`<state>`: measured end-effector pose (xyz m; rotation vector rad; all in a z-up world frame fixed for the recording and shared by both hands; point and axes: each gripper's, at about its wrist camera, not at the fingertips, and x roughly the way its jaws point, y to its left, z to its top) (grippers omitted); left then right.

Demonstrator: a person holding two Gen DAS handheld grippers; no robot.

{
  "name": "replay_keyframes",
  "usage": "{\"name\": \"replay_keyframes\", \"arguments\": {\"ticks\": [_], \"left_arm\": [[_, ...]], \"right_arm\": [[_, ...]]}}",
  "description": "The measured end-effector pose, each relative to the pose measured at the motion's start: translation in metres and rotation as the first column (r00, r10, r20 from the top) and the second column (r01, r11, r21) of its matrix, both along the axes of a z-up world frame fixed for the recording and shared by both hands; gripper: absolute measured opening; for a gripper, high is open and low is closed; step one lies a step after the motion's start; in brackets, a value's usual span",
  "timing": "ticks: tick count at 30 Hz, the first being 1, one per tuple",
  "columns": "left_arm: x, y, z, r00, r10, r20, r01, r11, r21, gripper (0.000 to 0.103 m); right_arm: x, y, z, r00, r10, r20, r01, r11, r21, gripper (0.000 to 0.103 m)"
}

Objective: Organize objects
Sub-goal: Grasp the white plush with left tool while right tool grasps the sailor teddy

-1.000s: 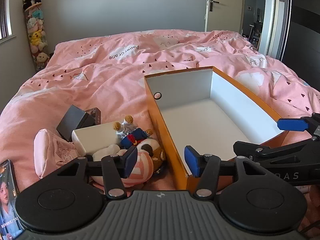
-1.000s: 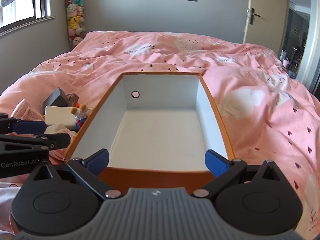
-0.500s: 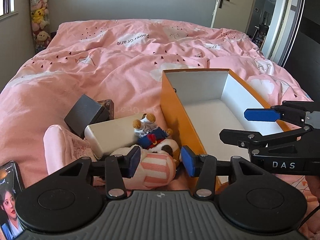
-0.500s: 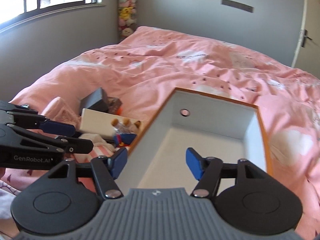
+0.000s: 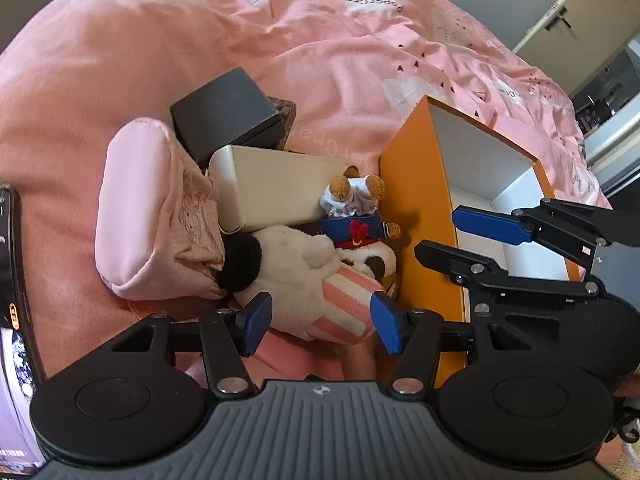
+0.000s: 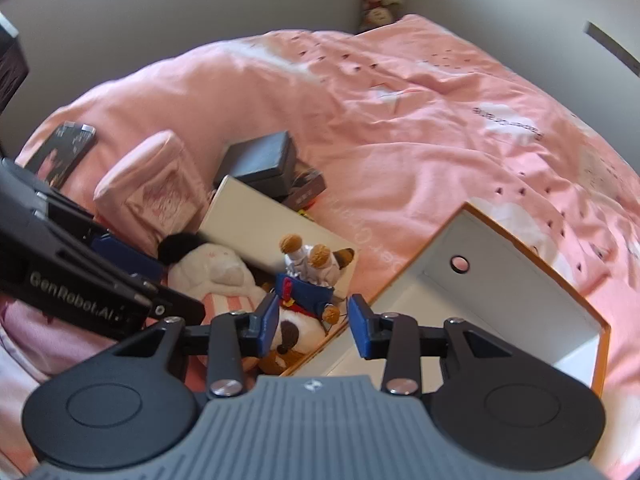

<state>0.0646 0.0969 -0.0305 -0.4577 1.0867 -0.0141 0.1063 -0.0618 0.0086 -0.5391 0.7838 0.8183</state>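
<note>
An orange box [image 5: 420,200] with a white inside [image 6: 520,280] lies open on the pink bed. Left of it is a pile of toys. My left gripper [image 5: 320,326] points down at a white plush with pink stripes [image 5: 304,264]; its jaws are opening, the plush lies between the pads, and they do not press on it. My right gripper [image 6: 314,324] hangs over a small bear doll in a blue suit [image 6: 308,276] at the box's left wall. Its jaws are closing on either side of the doll's lower end without gripping it.
A cream box [image 5: 276,188], a dark grey box [image 5: 224,112] and a pink pouch [image 5: 144,208] crowd the pile. A phone [image 5: 12,280] lies at the far left. Both grippers sit close together, the right gripper [image 5: 472,240] just right of the left.
Both grippers swung left from the orange box to the toy pile and tilted downward. The right jaws narrowed a lot. The left jaws narrowed, then widened around the striped plush.
</note>
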Motion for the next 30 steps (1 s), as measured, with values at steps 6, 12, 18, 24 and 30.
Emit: {"name": "replay_keyframes", "arguments": {"ticks": [6,12,18,24,30], "left_arm": [[0.013,0.012,-0.010,0.983,0.172,-0.071,-0.173,0.985,-0.018,0.077],[0.023,0.010,-0.025,0.956,0.254,-0.149,-0.260,0.966,-0.019,0.083],[0.031,0.014,-0.033,0.930,0.314,-0.190,-0.327,0.944,-0.039,0.087],[0.038,0.016,-0.045,0.917,0.335,-0.215,-0.351,0.935,-0.042,0.087],[0.042,0.020,-0.055,0.916,0.332,-0.225,-0.353,0.934,-0.060,0.087]], "right_arm": [[0.016,0.019,-0.006,0.987,0.154,-0.036,-0.156,0.984,-0.090,0.040],[0.040,0.038,-0.020,0.973,0.191,-0.131,-0.212,0.963,-0.169,0.040],[0.059,0.058,-0.032,0.955,0.211,-0.206,-0.256,0.940,-0.225,0.041],[0.064,0.075,-0.049,0.947,0.223,-0.230,-0.289,0.904,-0.314,0.049],[0.062,0.082,-0.058,0.949,0.251,-0.190,-0.304,0.885,-0.353,0.061]]}}
